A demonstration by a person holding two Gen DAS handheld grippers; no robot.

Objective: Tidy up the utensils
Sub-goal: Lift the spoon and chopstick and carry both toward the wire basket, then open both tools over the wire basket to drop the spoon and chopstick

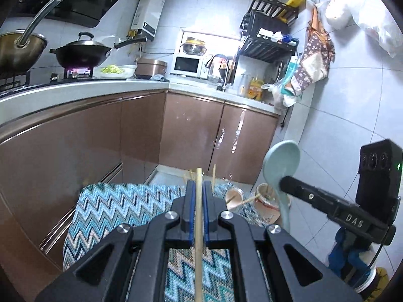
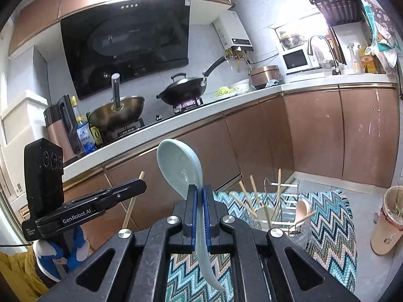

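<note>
Chopstick (image 1: pixel 199 201) pinched upright in the left claw (image 1: pixel 199 188), pale blue spoon (image 2: pixel 180 168) clamped in the right claw (image 2: pixel 199 193), both above the zigzag mat (image 2: pixel 327 216). Thin grips: either could swivel, slip, or knock the clear holder (image 2: pixel 282 216).

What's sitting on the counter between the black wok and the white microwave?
In the right wrist view, a plate of chopped greens, a white bowl and a brown rice cooker sit between the black wok and microwave.
</note>
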